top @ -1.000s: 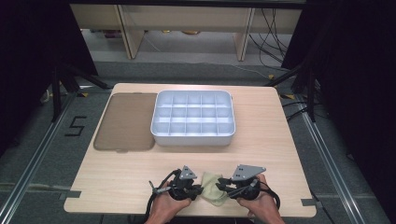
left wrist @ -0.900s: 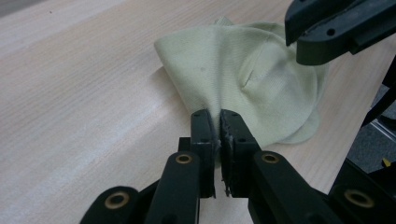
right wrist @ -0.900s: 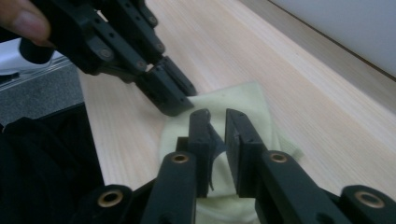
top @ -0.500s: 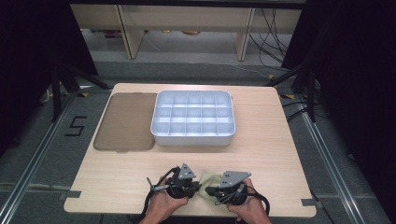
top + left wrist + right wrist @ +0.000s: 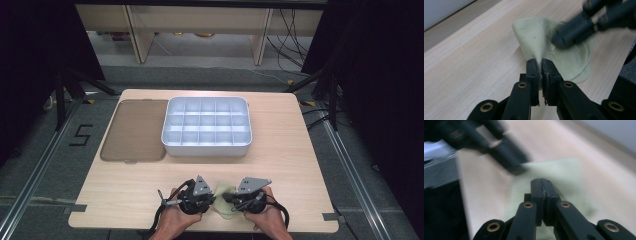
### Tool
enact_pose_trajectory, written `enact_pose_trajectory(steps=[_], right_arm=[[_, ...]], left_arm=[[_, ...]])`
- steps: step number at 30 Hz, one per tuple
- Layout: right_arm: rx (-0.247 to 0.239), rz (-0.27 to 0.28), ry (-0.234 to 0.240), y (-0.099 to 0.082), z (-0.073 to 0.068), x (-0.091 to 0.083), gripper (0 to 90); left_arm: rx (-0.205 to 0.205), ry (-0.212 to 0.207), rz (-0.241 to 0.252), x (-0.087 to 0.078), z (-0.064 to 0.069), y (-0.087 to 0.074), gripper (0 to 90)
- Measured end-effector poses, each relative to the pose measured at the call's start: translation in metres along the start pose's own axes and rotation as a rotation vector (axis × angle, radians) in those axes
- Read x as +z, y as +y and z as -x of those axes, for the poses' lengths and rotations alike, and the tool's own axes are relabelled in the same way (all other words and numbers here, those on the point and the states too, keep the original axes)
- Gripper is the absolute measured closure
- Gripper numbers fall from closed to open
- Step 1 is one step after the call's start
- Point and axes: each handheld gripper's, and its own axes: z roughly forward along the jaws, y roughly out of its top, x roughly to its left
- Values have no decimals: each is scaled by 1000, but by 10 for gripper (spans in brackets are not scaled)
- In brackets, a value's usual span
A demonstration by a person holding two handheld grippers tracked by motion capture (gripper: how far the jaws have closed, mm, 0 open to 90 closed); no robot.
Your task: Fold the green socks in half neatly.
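Observation:
A pale yellow-green cloth (image 5: 223, 190) lies crumpled near the table's front edge, between my two grippers. My left gripper (image 5: 541, 62) is shut on a raised fold of the cloth (image 5: 536, 35), and the fabric runs up from between its pads. My right gripper (image 5: 540, 181) has its jaws pressed together over the cloth (image 5: 560, 170). In the left gripper view its tip (image 5: 557, 41) bites into the cloth's right side. In the high view the left gripper (image 5: 211, 200) and the right gripper (image 5: 229, 201) point at each other, almost touching. The right gripper view is blurred.
A white tray (image 5: 205, 150) with several empty compartments sits mid-table. A flat brown lid (image 5: 134, 130) lies beside it on the left. Bare wooden tabletop (image 5: 300, 165) stretches between the tray and the hands. The table's front edge runs just below the grippers.
The right hand has slid left toward the left gripper, covering more of the cloth between them. The left hand has stayed put.

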Motion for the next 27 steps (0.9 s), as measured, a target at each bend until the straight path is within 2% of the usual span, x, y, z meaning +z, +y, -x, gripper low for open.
enact_pose_trajectory(steps=[1, 2, 4, 5, 7, 9, 11, 14, 15, 16, 17, 19, 22, 24, 27], right_arm=[[-11, 1, -23, 0, 5, 0, 897], [-2, -13, -43, -1, 8, -1, 897], [7, -29, -49, -2, 11, -1, 897], [13, -53, -52, -6, 14, 3, 897], [11, -59, -60, -7, 14, 6, 898], [-2, -63, -70, -6, 16, 4, 898], [-1, -60, -78, -6, 17, 4, 897], [18, -57, -89, -8, 22, -1, 897], [26, -40, -94, -8, 24, -3, 897], [26, -31, -88, -7, 24, -6, 895], [37, -25, -85, -6, 23, -9, 895], [18, -1, -81, -4, 21, -15, 892], [23, -1, -65, -5, 16, -22, 889], [26, -8, -41, -11, 12, -30, 888], [33, -27, -21, -16, 8, -31, 886]], left_arm=[[-5, 0, 2, 0, 1, 0, 843], [19, 8, -6, -1, 1, 1, 843], [15, 6, 0, -1, 3, 2, 843], [26, 12, 1, -1, 4, 3, 843], [40, 14, 1, -1, 6, 4, 844], [43, 16, 4, -1, 8, 4, 844], [67, 23, -1, -1, 8, 5, 843], [62, 25, 2, -1, 8, 5, 843], [63, 28, -2, 0, 8, 4, 843], [48, 25, -4, 0, 8, 4, 843], [58, 33, -6, 0, 7, 4, 843], [62, 28, 1, 1, 6, 4, 843], [63, 31, -3, 0, 5, 4, 843], [50, 30, 1, -1, 5, 4, 843], [40, 23, 11, -2, 6, 5, 843]])
